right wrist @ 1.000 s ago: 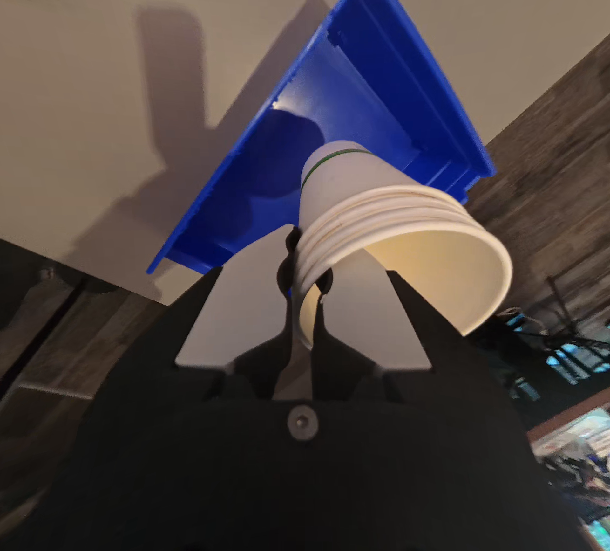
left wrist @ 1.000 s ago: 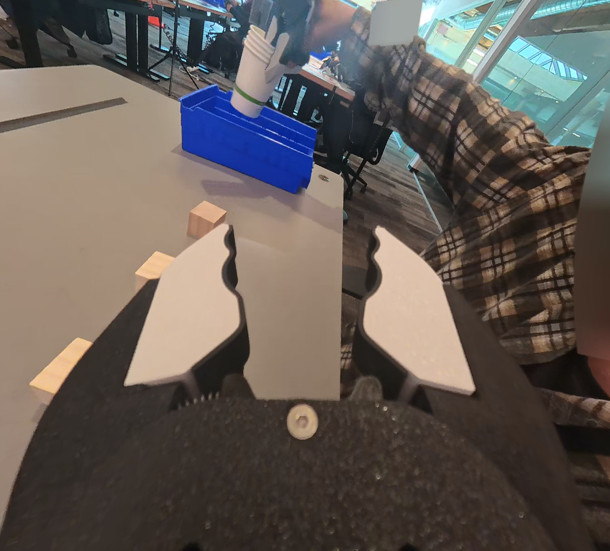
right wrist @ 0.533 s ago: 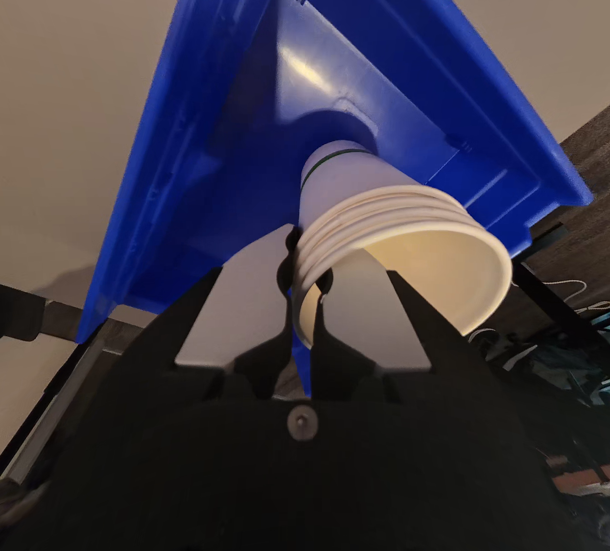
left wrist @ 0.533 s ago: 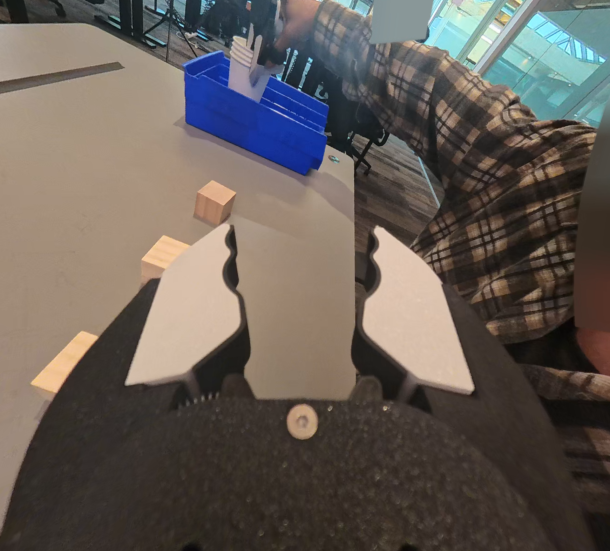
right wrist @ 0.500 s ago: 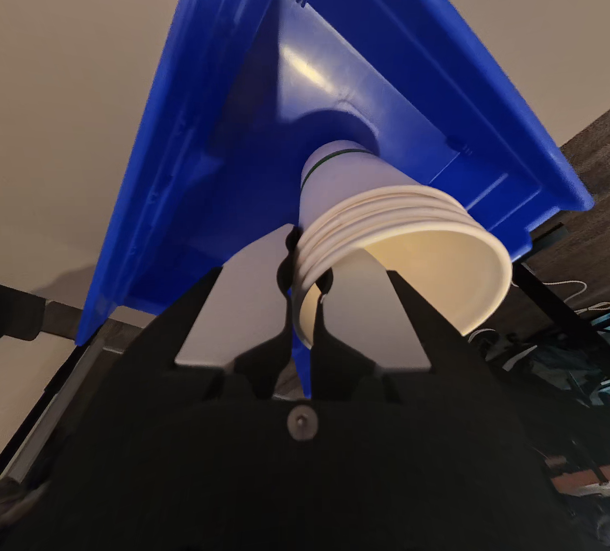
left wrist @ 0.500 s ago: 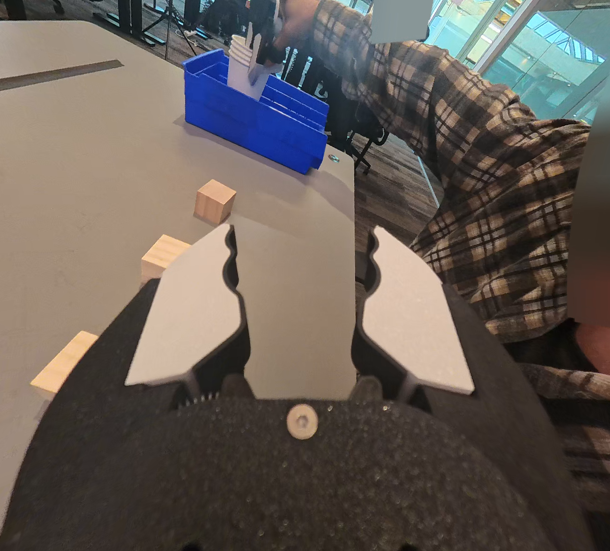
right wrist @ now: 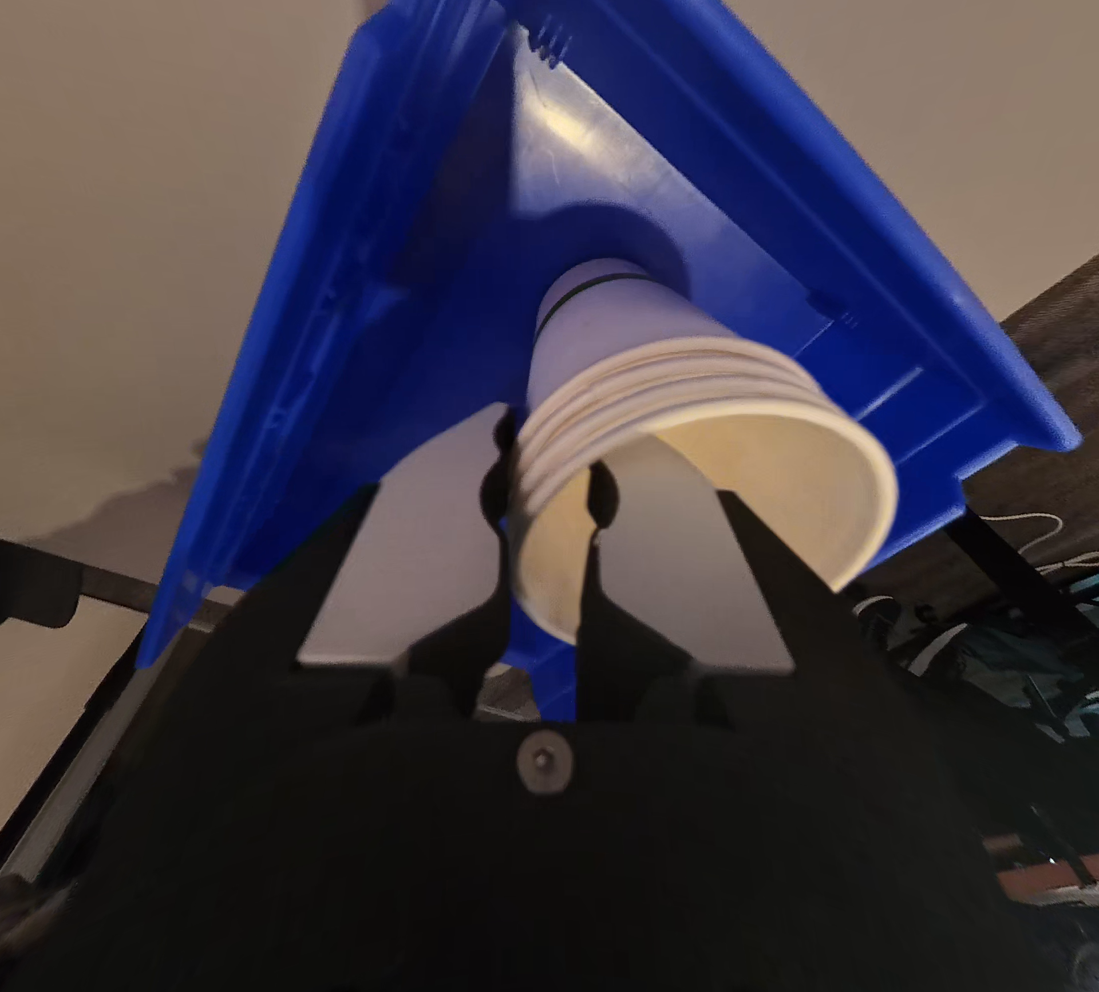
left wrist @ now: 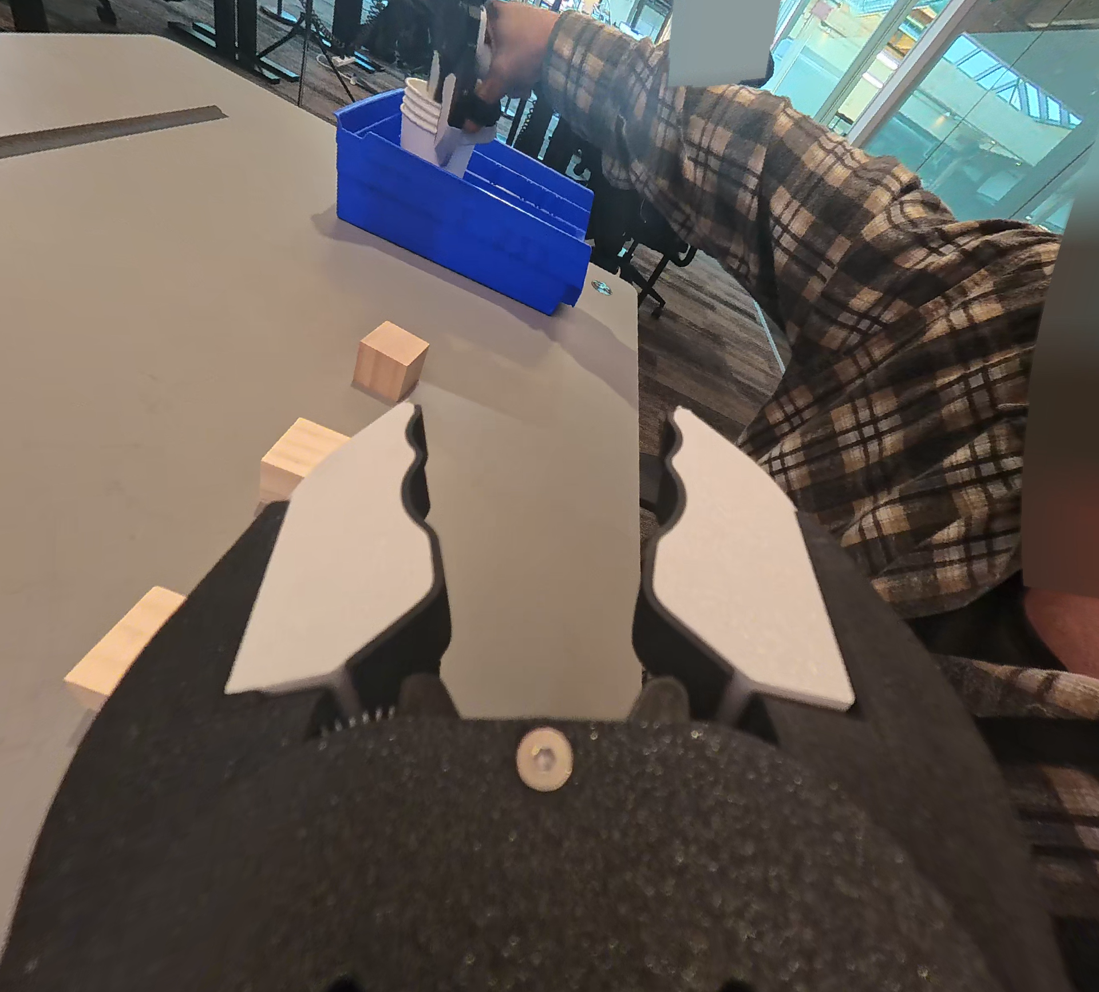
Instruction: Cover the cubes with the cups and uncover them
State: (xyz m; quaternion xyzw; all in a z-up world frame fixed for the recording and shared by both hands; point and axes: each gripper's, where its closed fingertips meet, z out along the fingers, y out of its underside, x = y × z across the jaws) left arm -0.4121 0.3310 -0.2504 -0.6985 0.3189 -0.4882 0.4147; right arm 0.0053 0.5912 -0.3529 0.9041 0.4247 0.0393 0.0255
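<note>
Left gripper (left wrist: 544, 479): broad black body with a coarse, grainy surface, rounded toward the camera. Two flat pale grey fingers (left wrist: 351, 553) taper forward, each with a wavy black inner edge. A silver hex-socket screw (left wrist: 544, 772) sits at the centre of the body, and small gear teeth show at the base of one finger.

Right gripper (right wrist: 550, 473): same build, seen in shadow, with a matching silver hex-socket screw (right wrist: 544, 772) and pale fingers edged in black.

Person: long brown, tan and black plaid sleeve (left wrist: 803, 250), buttoned cuff at the wrist.
</note>
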